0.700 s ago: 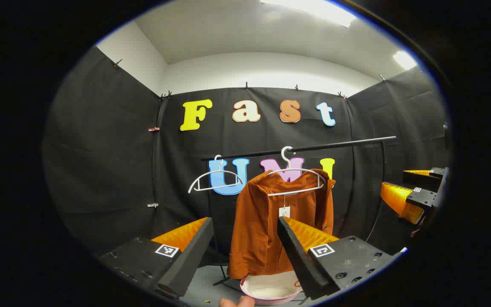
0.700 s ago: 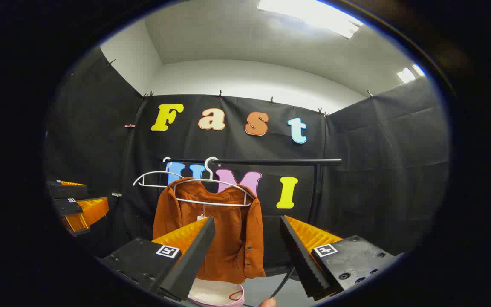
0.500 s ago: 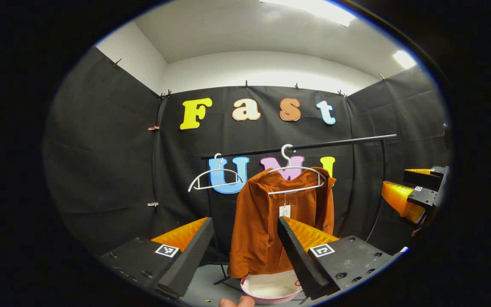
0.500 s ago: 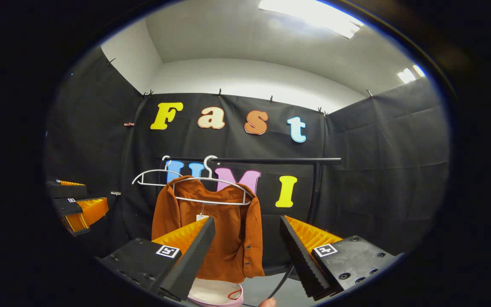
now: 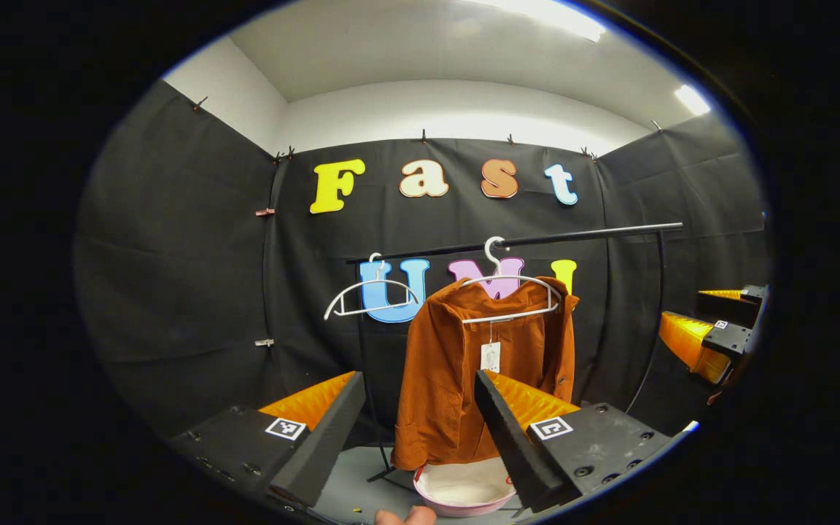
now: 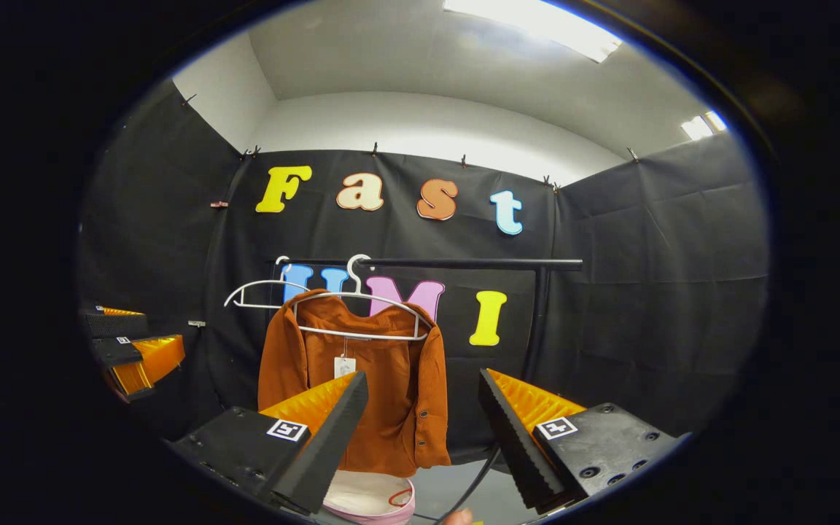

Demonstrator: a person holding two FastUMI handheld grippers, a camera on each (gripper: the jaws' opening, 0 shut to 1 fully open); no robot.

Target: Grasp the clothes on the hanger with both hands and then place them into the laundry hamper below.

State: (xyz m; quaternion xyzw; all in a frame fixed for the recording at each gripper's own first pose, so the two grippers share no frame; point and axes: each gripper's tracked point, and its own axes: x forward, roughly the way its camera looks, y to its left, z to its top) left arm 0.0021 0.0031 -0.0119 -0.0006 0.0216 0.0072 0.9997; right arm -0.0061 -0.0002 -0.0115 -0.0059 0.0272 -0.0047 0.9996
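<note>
Your left tool (image 5: 420,430) and right tool (image 6: 424,430) are both spread wide and hold nothing — each has wedge-shaped fingers with ribbed faces and a small square black-and-white marker on its body. Ahead of you a rust-orange shirt (image 5: 464,379) of finely ribbed cloth hangs on a thin white wire hanger (image 5: 511,295) from a black rail (image 5: 573,235), a small white paper tag (image 5: 491,356) dangling inside its collar, its print too small to read. A second, bare white hanger (image 5: 370,295) hangs beside it, and below the shirt's hem sits the round, pink-rimmed laundry hamper (image 5: 464,492) — apart from the cloth.
</note>
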